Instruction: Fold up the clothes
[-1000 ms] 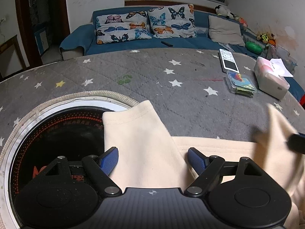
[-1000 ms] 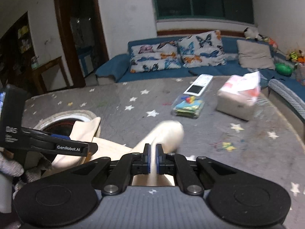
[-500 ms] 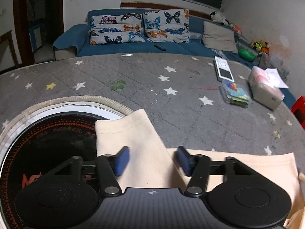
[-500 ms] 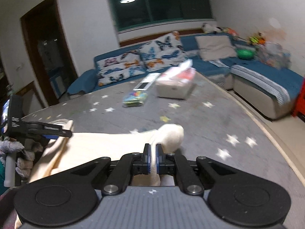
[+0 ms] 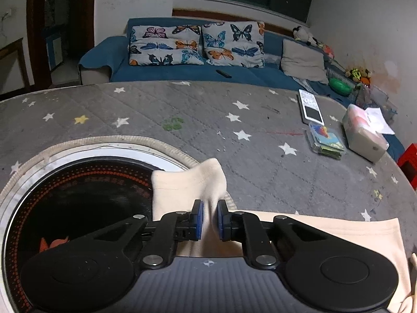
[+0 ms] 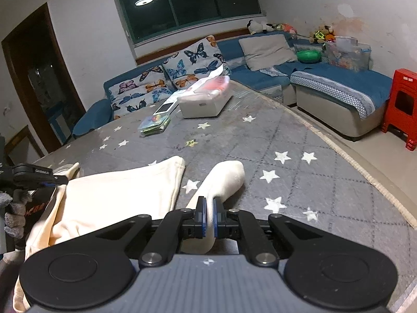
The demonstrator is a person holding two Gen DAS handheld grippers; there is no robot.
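Cream knit garment (image 6: 117, 195) lies on the grey star-quilted worktop (image 6: 299, 182), its near edge hidden under both tongs. Left tongs (image 5: 208, 220) pinch one sleeve; right tongs (image 6: 208, 217) pinch the other.

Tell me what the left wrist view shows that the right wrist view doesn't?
Only the left view shows the left gripper from behind, pinching one sleeve over a black disc. Only the right view shows the right gripper pinching the other sleeve, plus a red stool. Both show the cream garment, the starred grey cover, the tissue box and the sofa.
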